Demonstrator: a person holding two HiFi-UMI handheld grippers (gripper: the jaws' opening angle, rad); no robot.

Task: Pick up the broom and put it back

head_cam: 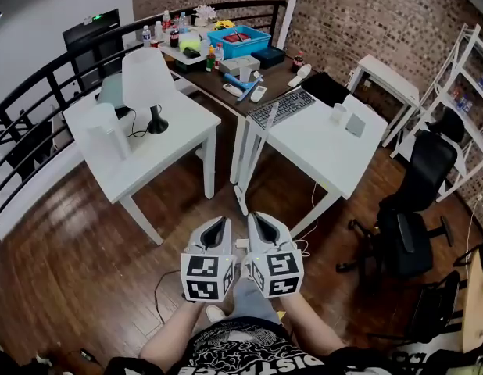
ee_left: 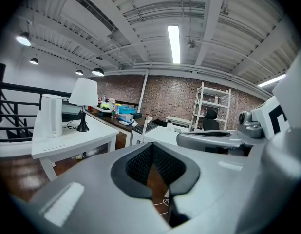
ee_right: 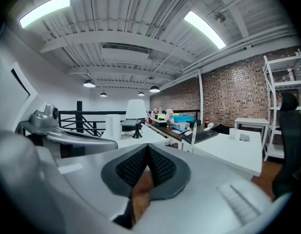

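Close in, left gripper (head_cam: 219, 226) and right gripper (head_cam: 259, 222) side by side over wood floor (head_cam: 77, 248), fingers of both pressed together. Broom (ee_right: 193, 137) leans upright between two white tabletops (head_cam: 167, 143). Beyond, blue crate (head_cam: 238, 41) holds red and dark items. Brick wall (head_cam: 359, 14) behind.

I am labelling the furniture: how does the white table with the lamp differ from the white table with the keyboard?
The lamp table carries a white lamp and a tall white container; the keyboard table carries a keyboard and a cup. The lamp table stands at the left; the keyboard table at the right, near a black office chair. Both are white with white legs.
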